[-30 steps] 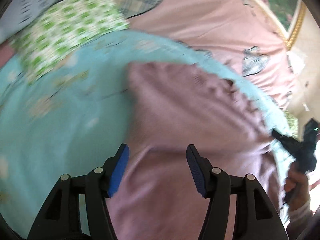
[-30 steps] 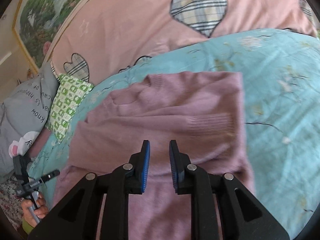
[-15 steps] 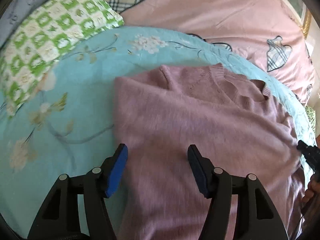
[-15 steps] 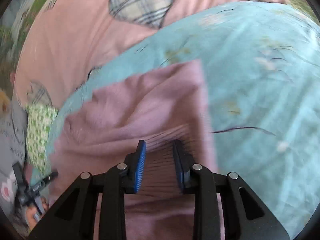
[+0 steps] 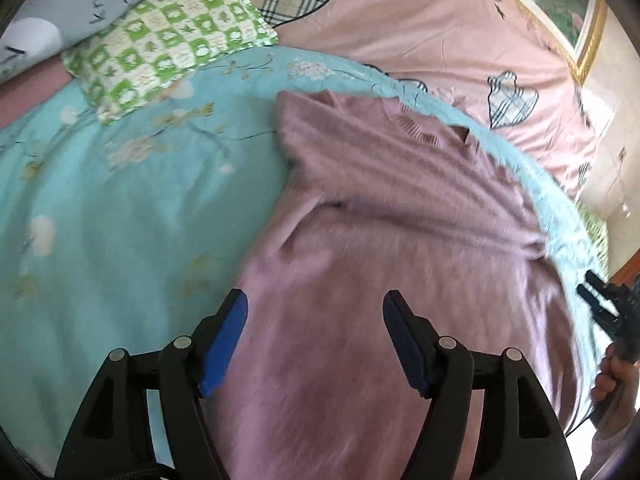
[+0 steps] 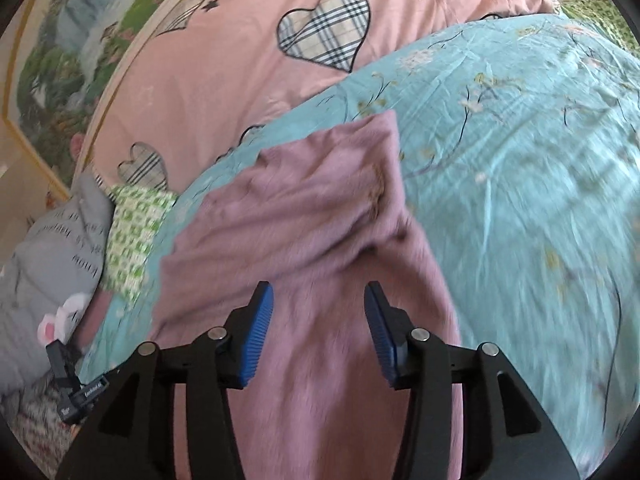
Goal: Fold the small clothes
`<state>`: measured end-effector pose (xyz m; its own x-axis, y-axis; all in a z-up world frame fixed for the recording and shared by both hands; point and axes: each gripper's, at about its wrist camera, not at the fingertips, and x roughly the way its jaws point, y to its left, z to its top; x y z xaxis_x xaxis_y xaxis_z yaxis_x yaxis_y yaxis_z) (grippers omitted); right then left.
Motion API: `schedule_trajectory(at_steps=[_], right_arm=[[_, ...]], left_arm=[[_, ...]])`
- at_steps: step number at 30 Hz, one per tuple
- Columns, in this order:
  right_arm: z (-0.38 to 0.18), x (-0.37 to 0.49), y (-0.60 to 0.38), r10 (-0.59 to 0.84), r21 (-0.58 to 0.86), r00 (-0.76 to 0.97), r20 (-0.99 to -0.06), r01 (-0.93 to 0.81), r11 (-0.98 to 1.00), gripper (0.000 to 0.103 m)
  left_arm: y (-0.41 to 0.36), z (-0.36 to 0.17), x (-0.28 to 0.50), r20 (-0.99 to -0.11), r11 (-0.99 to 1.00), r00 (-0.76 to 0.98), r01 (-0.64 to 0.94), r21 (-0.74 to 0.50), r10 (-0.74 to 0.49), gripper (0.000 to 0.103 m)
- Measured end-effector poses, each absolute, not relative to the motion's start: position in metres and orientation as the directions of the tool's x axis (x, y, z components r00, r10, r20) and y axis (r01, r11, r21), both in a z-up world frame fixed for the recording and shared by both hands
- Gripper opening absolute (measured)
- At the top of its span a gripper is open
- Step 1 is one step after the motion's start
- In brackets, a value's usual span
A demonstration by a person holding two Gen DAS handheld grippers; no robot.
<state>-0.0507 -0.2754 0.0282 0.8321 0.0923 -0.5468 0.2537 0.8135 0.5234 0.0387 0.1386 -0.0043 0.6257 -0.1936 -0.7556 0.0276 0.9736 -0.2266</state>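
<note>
A mauve knit sweater [image 5: 400,240] lies spread on a light blue floral sheet [image 5: 120,208], its sleeves folded in over the body and its neckline at the far end. My left gripper [image 5: 314,320] is open and empty, just above the sweater's near left part. In the right wrist view the sweater [image 6: 320,240] fills the middle, with a folded-over sleeve across it. My right gripper [image 6: 319,320] is open and empty above the sweater's lower part. The other gripper shows at the edge of each view, hand-held: the right one [image 5: 612,312] and the left one [image 6: 76,388].
A green checked pillow [image 5: 168,52] and a grey printed pillow [image 5: 60,4] lie at the far left. A pink quilt with plaid hearts [image 5: 400,28] lies behind the sheet. A framed picture [image 6: 60,60] hangs on the wall beyond the bed.
My right gripper has opened from nearly shut to wide and sits over the sweater's lower part. The left gripper stayed open and shifted over the sweater's left side.
</note>
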Motion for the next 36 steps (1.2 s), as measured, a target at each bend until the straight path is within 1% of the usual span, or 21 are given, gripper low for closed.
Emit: schedule_trajectory(at_steps=[3,7,11,13,17,24,27,33,36], right_arm=[[0.023,-0.073,-0.261,0.113,0.514,0.826,-0.553,0.231,0.826,0.050],[0.016,-0.100,-0.250,0.133,0.506,0.817,-0.561,0.211,0.837,0.052],[0.011,-0.125,-0.239,0.146,0.490,0.811,-0.566,0.189,0.851,0.053],[0.011,-0.138,-0.234,0.147,0.481,0.816,-0.559,0.174,0.860,0.053],[0.007,-0.153,-0.227,0.165,0.484,0.814,-0.557,0.157,0.861,0.054],[0.000,-0.182,-0.230,0.183,0.485,0.808,-0.560,0.141,0.863,0.054],[-0.003,-0.198,-0.237,0.184,0.509,0.817,-0.546,0.149,0.848,0.054],[-0.018,-0.218,-0.244,0.232,0.533,0.796,-0.560,0.131,0.836,0.054],[-0.032,-0.221,-0.242,0.278,0.545,0.761,-0.587,0.118,0.830,0.054]], left_arm=[[0.146,-0.005,0.013,-0.767,0.979,0.615,0.038,-0.202,-0.182,0.073],[0.159,-0.014,-0.022,-0.782,0.979,0.595,0.040,-0.201,-0.185,0.073],[0.164,-0.026,-0.048,-0.805,0.985,0.572,0.044,-0.166,-0.161,0.073],[0.165,-0.032,-0.058,-0.812,0.983,0.557,0.052,-0.175,-0.174,0.073],[0.168,-0.038,-0.074,-0.804,0.968,0.546,0.062,-0.241,-0.235,0.073],[0.164,-0.049,-0.094,-0.734,0.878,0.509,0.100,-0.468,-0.449,0.072],[0.160,-0.052,-0.100,-0.701,0.836,0.487,0.125,-0.534,-0.520,0.072],[0.165,-0.059,-0.106,-0.646,0.776,0.468,0.160,-0.609,-0.603,0.072],[0.168,-0.064,-0.107,-0.634,0.763,0.466,0.158,-0.627,-0.617,0.071]])
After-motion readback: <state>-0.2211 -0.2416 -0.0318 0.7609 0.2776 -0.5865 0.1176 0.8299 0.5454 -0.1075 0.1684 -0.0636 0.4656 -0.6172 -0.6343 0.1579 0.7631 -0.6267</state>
